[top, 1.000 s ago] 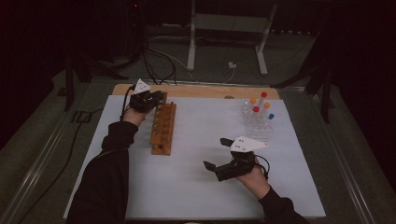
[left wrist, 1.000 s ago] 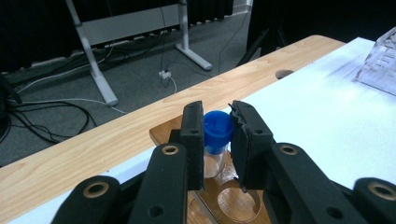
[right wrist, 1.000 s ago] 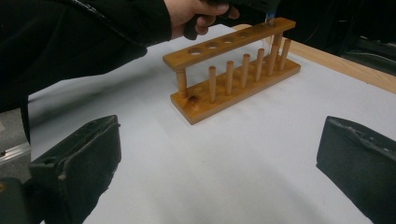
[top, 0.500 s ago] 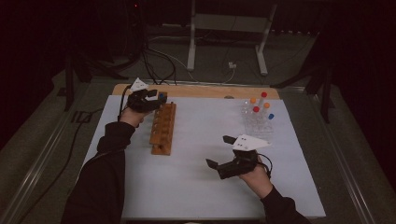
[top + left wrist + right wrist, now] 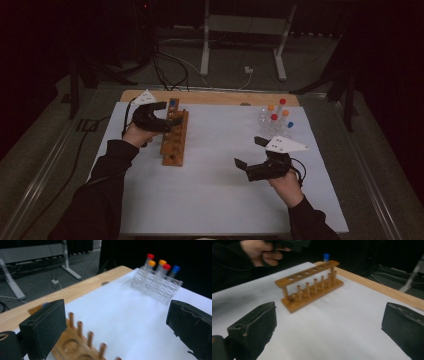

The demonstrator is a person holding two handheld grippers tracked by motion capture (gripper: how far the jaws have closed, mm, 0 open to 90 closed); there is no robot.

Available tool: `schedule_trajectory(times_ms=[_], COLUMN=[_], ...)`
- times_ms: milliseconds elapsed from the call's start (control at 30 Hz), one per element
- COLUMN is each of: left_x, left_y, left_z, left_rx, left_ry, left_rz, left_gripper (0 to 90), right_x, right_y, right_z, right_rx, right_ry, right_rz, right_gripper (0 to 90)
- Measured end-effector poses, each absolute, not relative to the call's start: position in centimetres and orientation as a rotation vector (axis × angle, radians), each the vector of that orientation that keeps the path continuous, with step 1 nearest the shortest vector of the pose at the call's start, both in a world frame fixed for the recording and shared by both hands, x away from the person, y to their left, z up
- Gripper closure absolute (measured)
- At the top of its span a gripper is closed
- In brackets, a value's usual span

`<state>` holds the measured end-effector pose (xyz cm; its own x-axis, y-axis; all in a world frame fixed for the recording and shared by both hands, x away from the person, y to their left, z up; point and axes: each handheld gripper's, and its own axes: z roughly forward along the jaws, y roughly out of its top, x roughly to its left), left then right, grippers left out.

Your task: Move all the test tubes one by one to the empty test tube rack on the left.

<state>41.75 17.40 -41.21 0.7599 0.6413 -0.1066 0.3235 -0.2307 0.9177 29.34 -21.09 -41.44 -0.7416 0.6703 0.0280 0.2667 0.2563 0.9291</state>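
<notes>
A wooden tube rack (image 5: 175,139) stands left of centre on the white sheet, and a blue-capped tube (image 5: 172,103) stands in its far end. My left gripper (image 5: 167,115) hovers at that end, just left of the rack. Its jaws have just been opening and nothing is between them. In the left gripper view the gripper (image 5: 117,315) is open over the rack's pegs (image 5: 80,327). My right gripper (image 5: 250,151) is open and empty at centre right. The right gripper view has the gripper (image 5: 329,322) facing the rack (image 5: 312,287) and the blue-capped tube (image 5: 326,257).
A clear rack (image 5: 270,125) with several capped tubes in red, orange and blue stands at the back right, also seen as the clear rack (image 5: 156,283) in the left gripper view. A wooden table edge (image 5: 215,97) runs behind the sheet. Cables and a stand lie on the floor beyond.
My left gripper has opened and lifted back from the wooden rack's far end, where the blue-capped tube now shows. My right gripper has shifted slightly farther from the person.
</notes>
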Motion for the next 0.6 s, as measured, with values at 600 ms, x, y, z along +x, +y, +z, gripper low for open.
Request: schedule_trajectory(times_ms=[600], left_x=[34.4], left_y=[18.0], left_z=[-42.4], left_rx=[1.858], left_ry=[0.621], left_rz=[0.225], left_gripper=[2.3], right_x=[30.3], right_y=[-25.6], right_z=[-39.8], right_rx=[0.985], right_ry=[1.999], right_rz=[1.356], right_gripper=[0.1])
